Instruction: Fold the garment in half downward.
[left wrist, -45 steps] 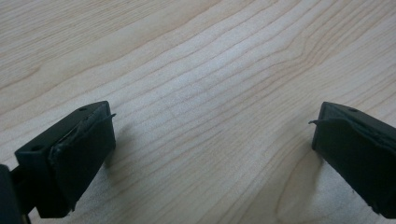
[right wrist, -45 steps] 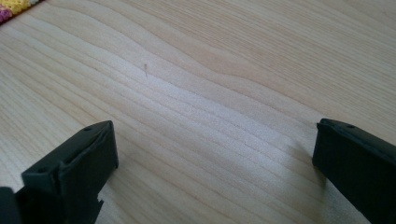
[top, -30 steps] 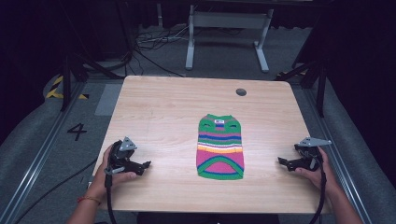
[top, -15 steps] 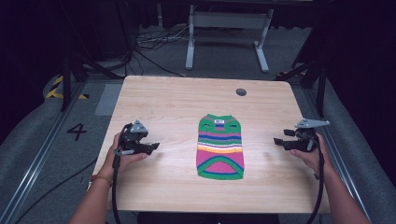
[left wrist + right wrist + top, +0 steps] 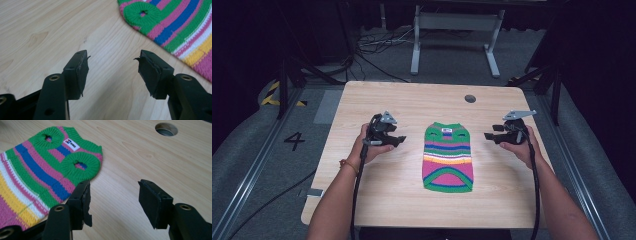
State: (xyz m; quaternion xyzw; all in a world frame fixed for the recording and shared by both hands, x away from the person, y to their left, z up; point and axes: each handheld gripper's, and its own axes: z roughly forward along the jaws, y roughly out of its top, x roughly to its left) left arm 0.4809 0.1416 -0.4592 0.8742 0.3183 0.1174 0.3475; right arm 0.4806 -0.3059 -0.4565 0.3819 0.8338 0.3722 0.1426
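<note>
A small knitted striped sweater (image 5: 447,157) in green, pink, blue, yellow and white lies flat on the wooden table (image 5: 412,105), collar toward the far side. My left gripper (image 5: 401,140) hovers just left of its upper part, open and holding nothing. My right gripper (image 5: 488,135) stands open to the right of the sweater's collar end. In the left gripper view the sweater (image 5: 175,27) lies ahead at the upper right, beyond the open gripper (image 5: 113,66). In the right gripper view the sweater (image 5: 42,167) with its white label lies at the left, just past the open gripper (image 5: 115,200).
A round cable hole (image 5: 470,98) sits near the table's far edge, and the hole (image 5: 166,128) appears at the top of the right gripper view. Behind the table stand a grey metal frame (image 5: 452,35) and floor cables (image 5: 372,50). Bare wood surrounds the sweater.
Both grippers have moved away from the near edge, forward and inward toward the sweater's upper end. The sweater has not moved.
</note>
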